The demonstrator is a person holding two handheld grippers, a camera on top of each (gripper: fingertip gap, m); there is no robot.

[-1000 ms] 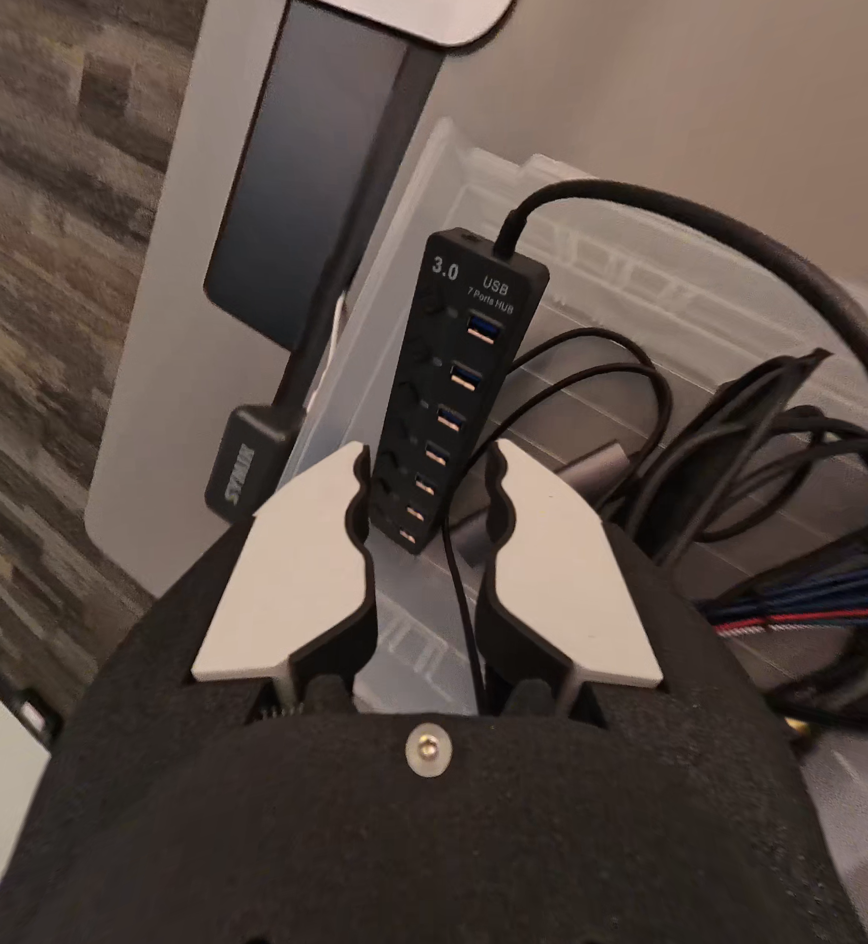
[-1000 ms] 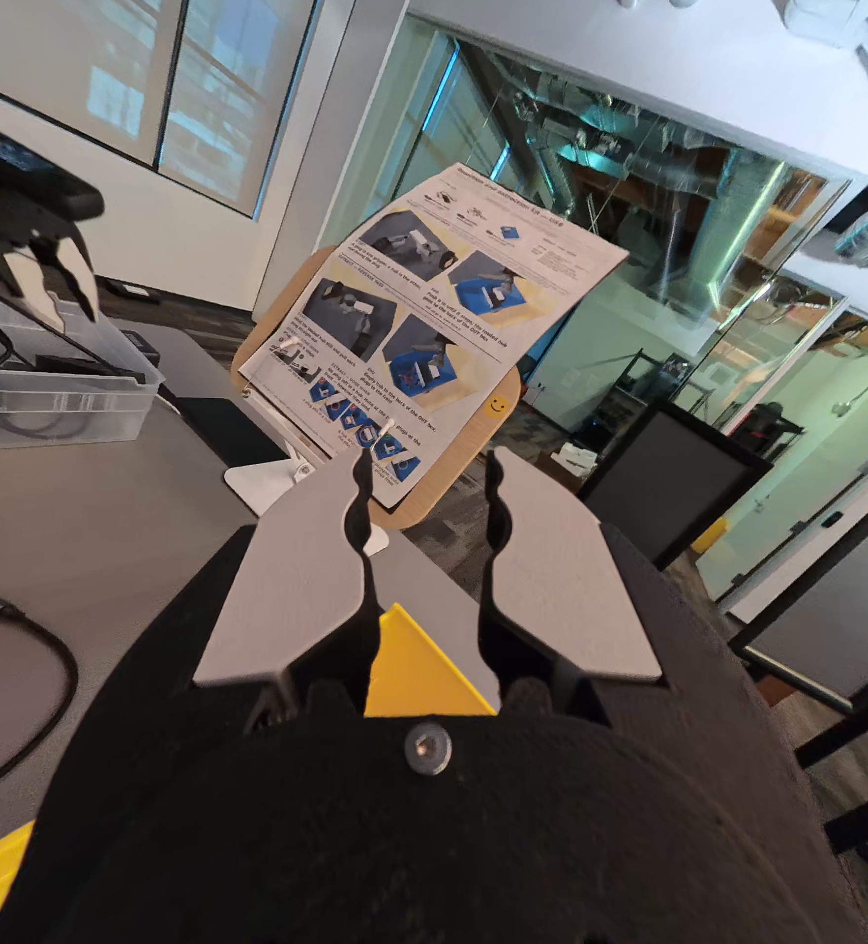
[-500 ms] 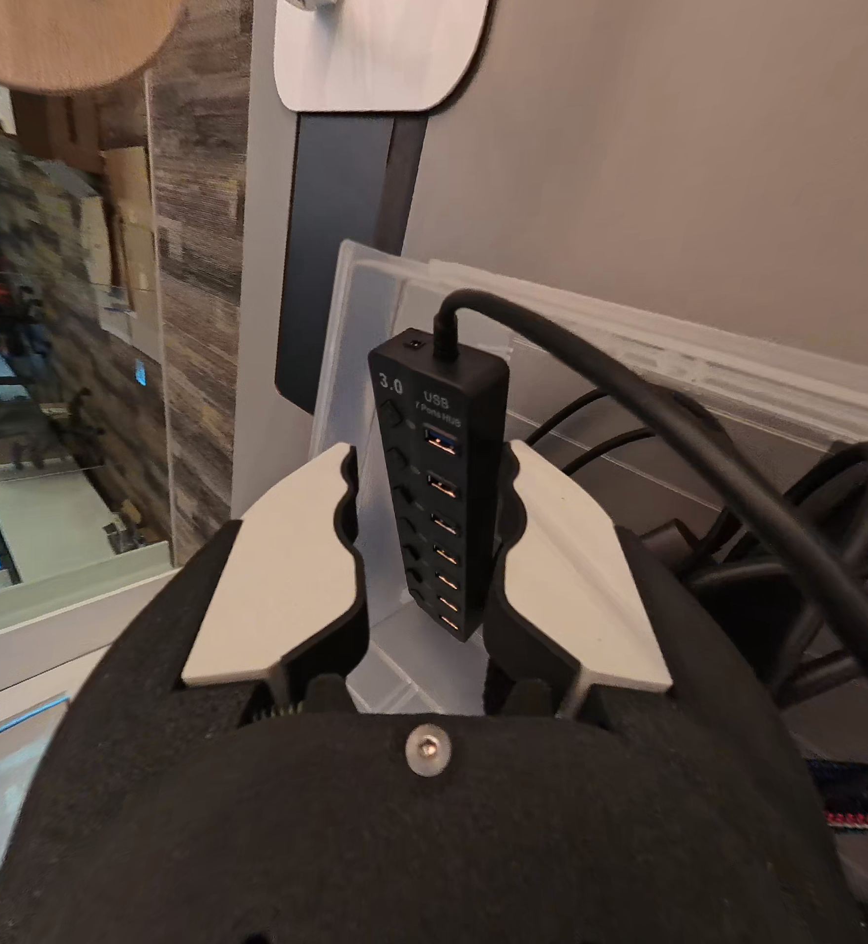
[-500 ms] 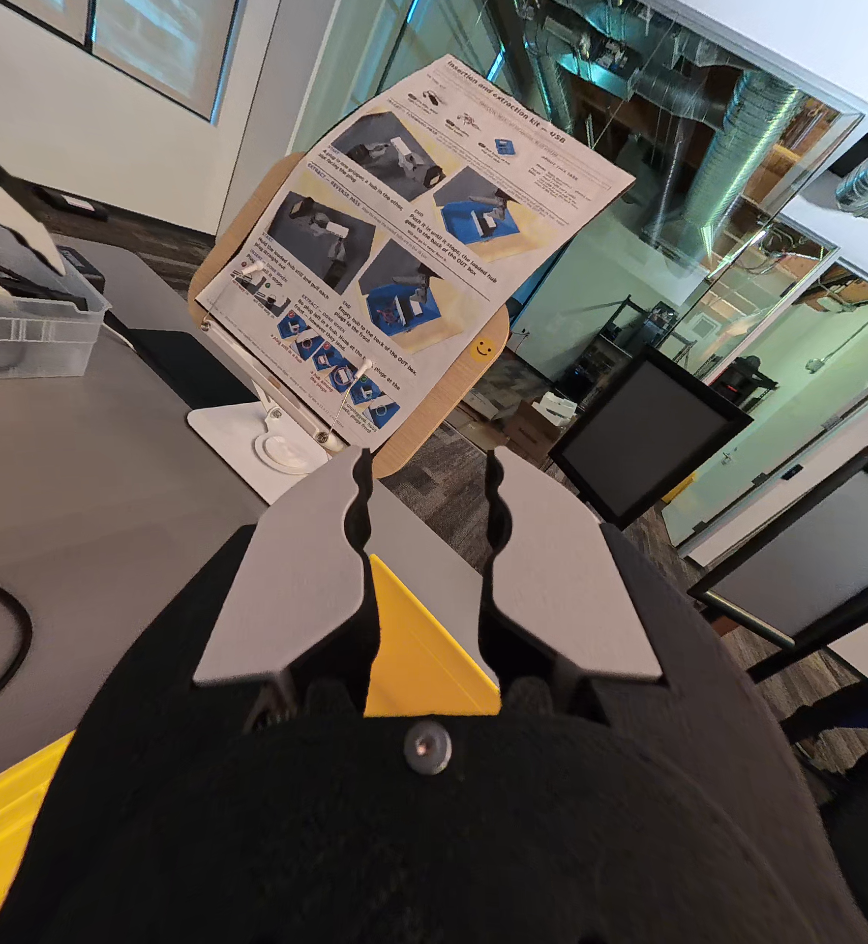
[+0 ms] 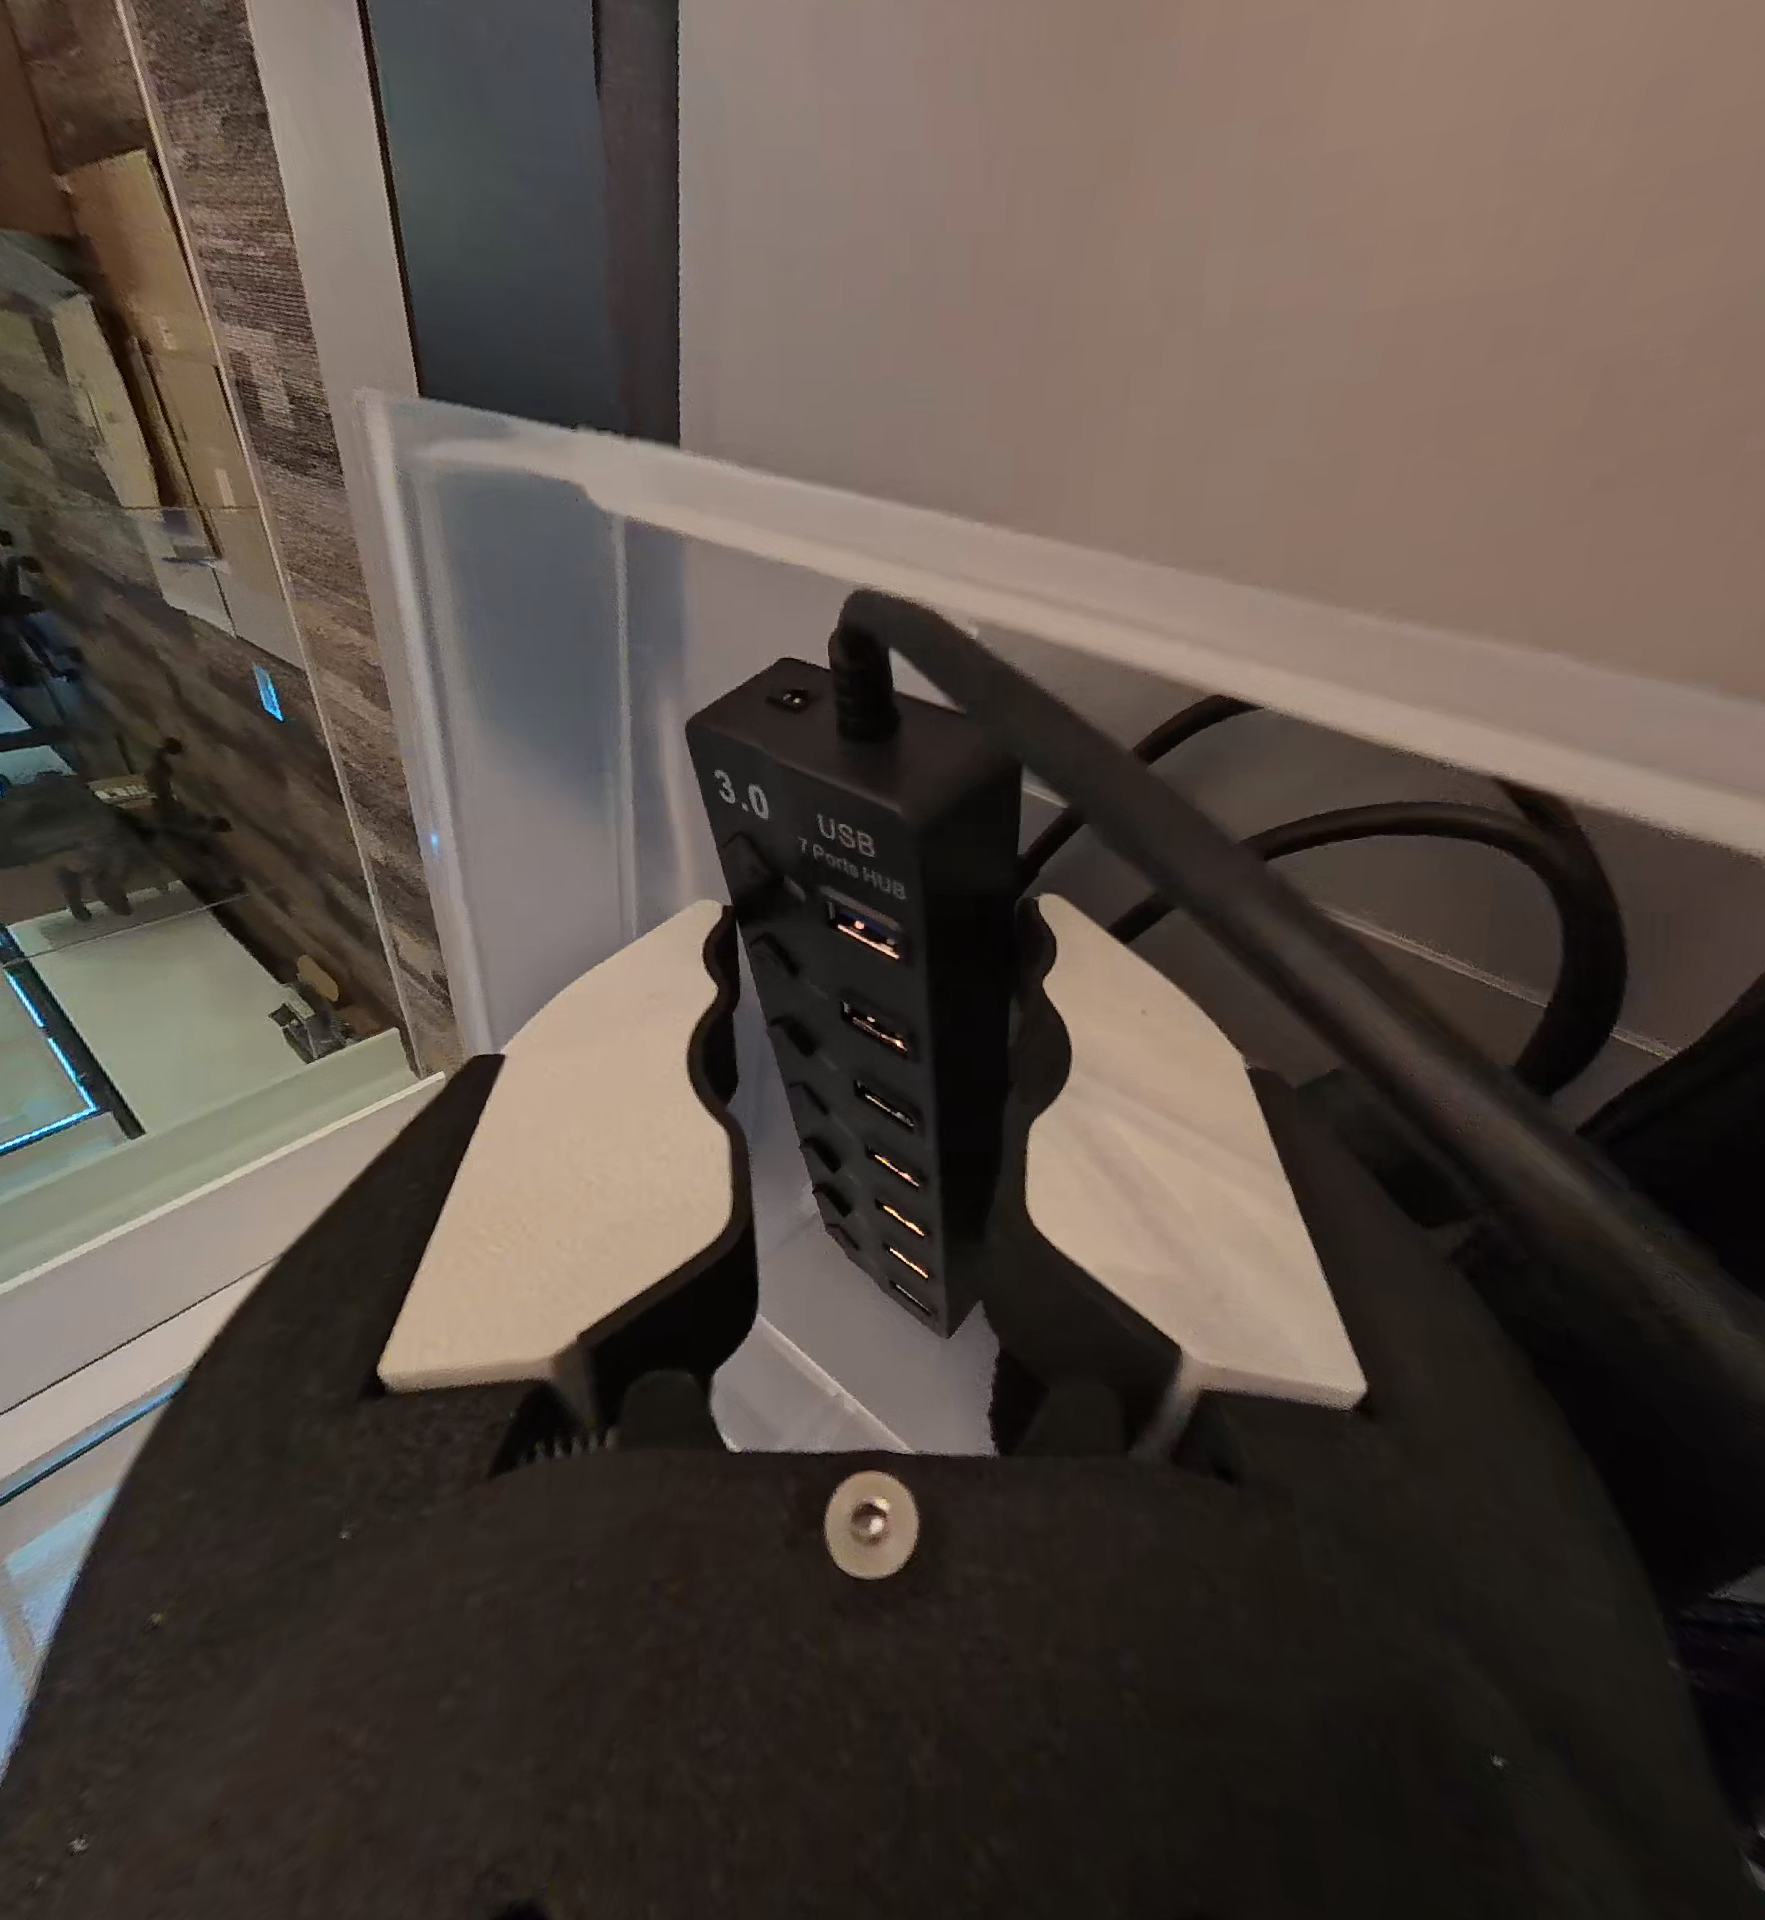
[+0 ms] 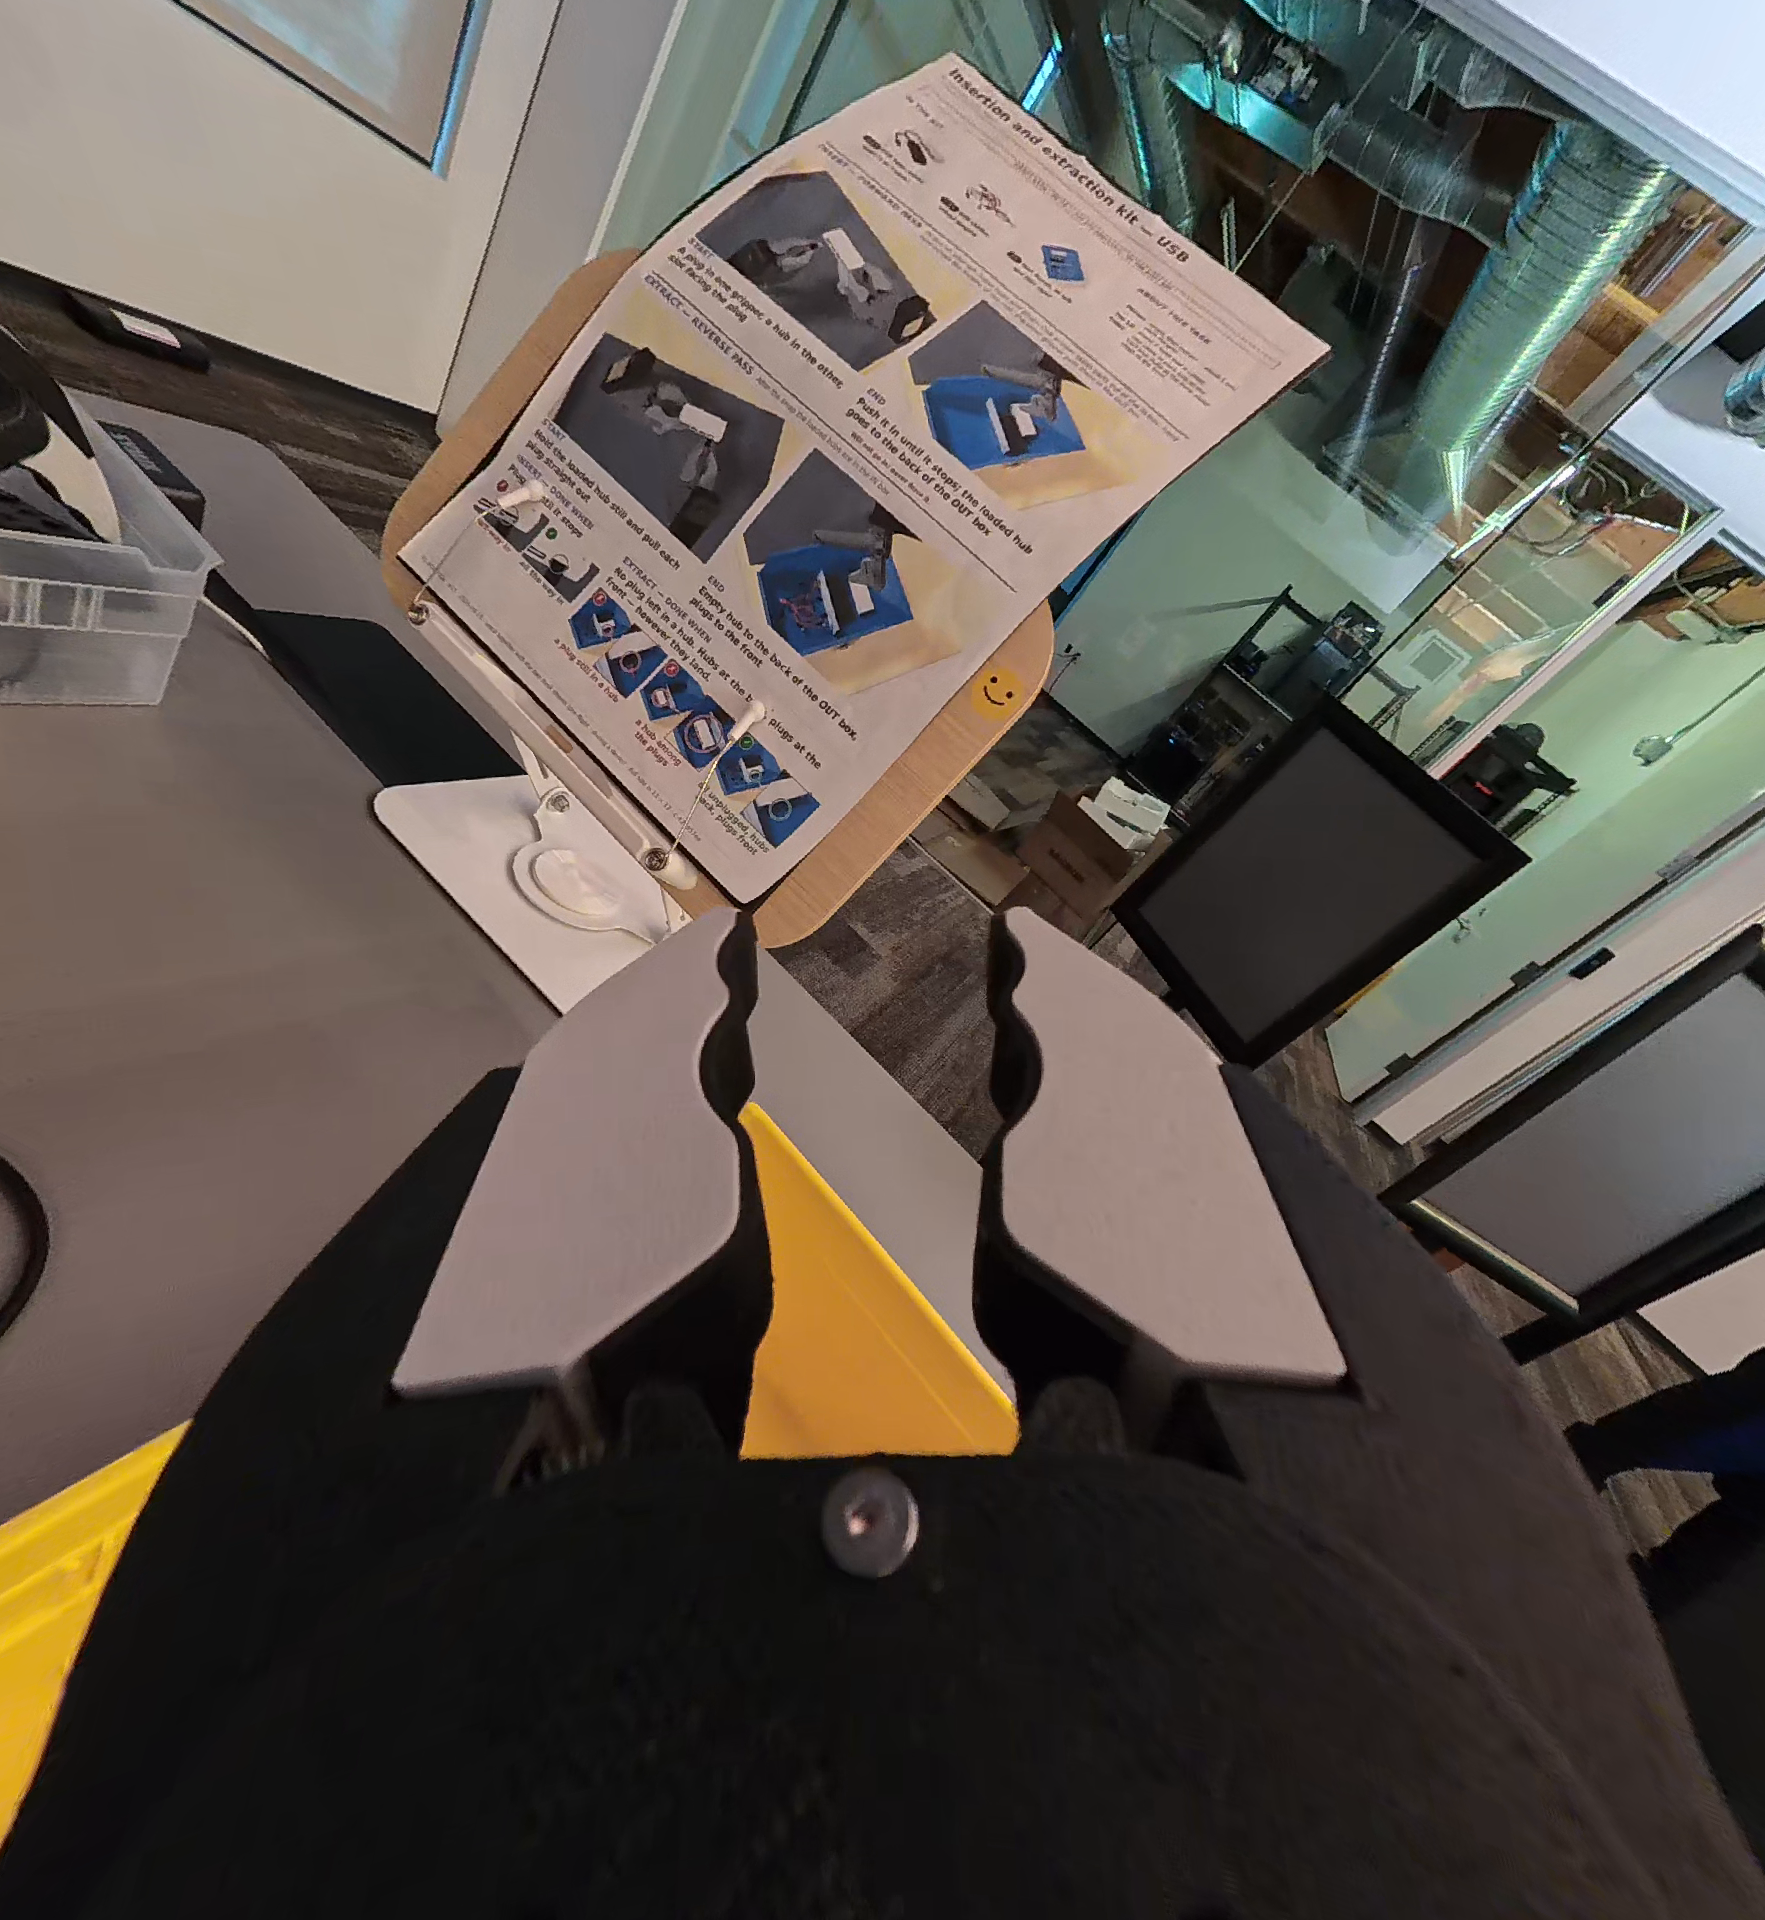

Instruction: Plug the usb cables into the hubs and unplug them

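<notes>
Left wrist view: left gripper (image 5: 878,914) inside clear plastic bin (image 5: 1065,582); fingers flank black seven-port USB hub (image 5: 862,997), apparently touching its sides, grip unconfirmed; hub cable (image 5: 1221,894) trails right. Right wrist view: right gripper (image 6: 870,925) parted, empty, above yellow bin (image 6: 857,1340); instruction sheet (image 6: 836,457) beyond.

The left tongs (image 5: 883,914) reach down into the clear bin (image 5: 1065,582), their two pale grey fingers (image 5: 587,1164) spread wide on either side of the black hub (image 5: 878,987). The hub stands between the scalloped inner edges. Whether these edges touch its sides cannot be told; a thin gap seems to show on the left. The right tongs (image 6: 870,925) are held above the tabletop (image 6: 182,935), well apart from the bin, pointing level and outward past the tabletop's far edge. Their jaws stand parted, with nothing between them.
</notes>
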